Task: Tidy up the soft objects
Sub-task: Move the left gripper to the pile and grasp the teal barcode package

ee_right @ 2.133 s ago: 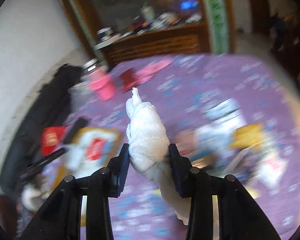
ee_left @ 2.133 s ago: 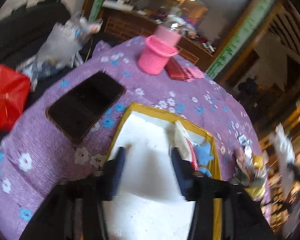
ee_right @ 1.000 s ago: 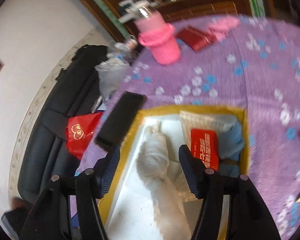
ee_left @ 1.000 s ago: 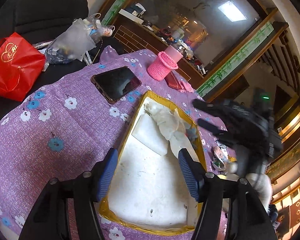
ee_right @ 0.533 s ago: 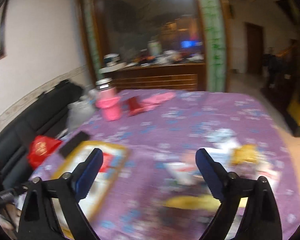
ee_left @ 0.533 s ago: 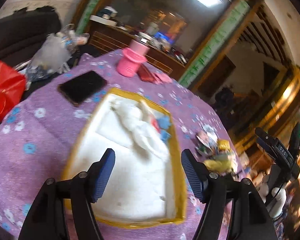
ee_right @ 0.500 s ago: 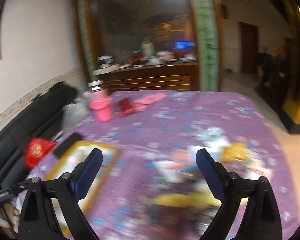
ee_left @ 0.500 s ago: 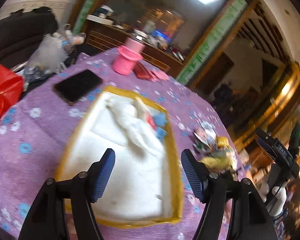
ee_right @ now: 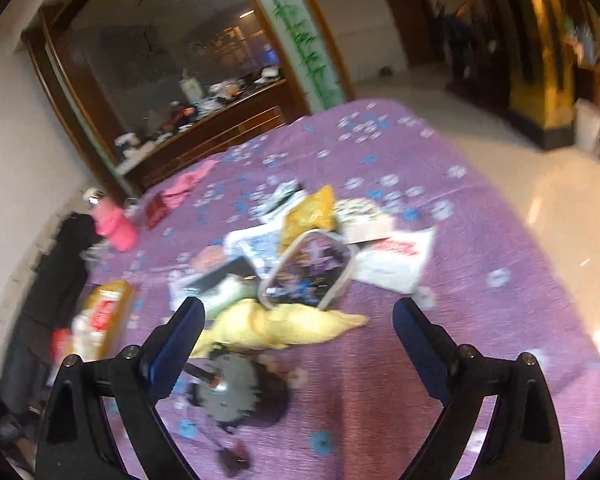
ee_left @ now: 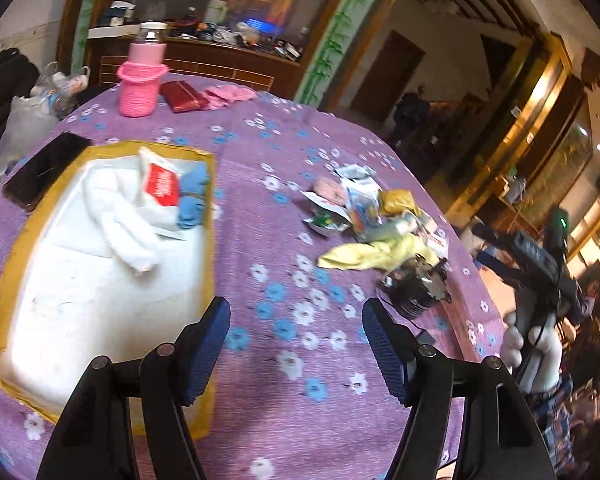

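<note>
1. Left wrist view: a purple flowered tablecloth (ee_left: 284, 148) covers the table; on its left lies a yellow-rimmed tray (ee_left: 210, 248) with a white lining.
2. A white rolled towel (ee_left: 116, 216) lies in the tray, beside a red-labelled packet (ee_left: 162, 184) and a blue cloth (ee_left: 192, 200).
3. A yellow cloth (ee_right: 276, 326) lies at the near edge of a heap of packets (ee_right: 324, 236), well apart from the tray.
4. Left gripper (ee_left: 296, 344): jaws apart, nothing between them, over bare tablecloth.
5. Right gripper (ee_right: 296, 340): jaws wide apart, having just opened; empty, over the yellow cloth.
</note>
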`<action>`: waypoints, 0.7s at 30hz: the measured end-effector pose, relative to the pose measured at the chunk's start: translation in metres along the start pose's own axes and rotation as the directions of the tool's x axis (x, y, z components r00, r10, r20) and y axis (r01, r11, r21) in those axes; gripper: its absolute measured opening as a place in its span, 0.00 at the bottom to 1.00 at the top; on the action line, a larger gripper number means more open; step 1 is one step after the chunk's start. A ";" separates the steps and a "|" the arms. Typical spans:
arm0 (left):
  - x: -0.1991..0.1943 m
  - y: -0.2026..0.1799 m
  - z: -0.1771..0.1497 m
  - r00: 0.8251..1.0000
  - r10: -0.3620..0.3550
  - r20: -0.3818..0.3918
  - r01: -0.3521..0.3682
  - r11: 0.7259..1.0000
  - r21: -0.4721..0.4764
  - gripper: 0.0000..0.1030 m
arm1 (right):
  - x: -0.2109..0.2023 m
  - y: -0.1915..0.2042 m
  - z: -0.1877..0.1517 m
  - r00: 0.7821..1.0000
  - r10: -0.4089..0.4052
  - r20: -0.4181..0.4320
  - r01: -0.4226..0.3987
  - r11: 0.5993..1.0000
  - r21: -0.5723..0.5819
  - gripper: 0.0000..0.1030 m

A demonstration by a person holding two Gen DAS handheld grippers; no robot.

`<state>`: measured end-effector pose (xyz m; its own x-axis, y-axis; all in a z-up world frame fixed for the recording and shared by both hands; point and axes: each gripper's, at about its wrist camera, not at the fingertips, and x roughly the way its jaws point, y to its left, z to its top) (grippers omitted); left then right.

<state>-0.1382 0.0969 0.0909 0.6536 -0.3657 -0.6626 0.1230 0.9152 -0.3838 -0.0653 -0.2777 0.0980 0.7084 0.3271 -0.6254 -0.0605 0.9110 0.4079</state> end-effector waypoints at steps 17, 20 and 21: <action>0.002 -0.001 -0.003 1.000 0.005 -0.016 -0.005 1.000 0.006 0.70 | 0.109 0.125 -0.008 0.663 0.506 -0.552 -0.586 0.810 0.040 0.94; 0.007 -0.004 -0.005 1.000 0.000 -0.030 0.001 1.000 0.026 0.70 | 0.079 0.139 -0.018 0.663 0.512 -0.546 -0.635 0.771 -0.049 0.94; 0.010 -0.006 -0.005 0.999 0.002 -0.038 -0.001 0.999 0.033 0.70 | 0.067 0.133 -0.015 0.689 0.520 -0.505 -0.628 0.776 -0.057 0.94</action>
<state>-0.1367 0.0870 0.0833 0.6250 -0.3702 -0.6873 0.1473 0.9205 -0.3618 -0.0364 -0.1314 0.1005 0.1020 0.8259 -0.5546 -0.5319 0.5164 0.6712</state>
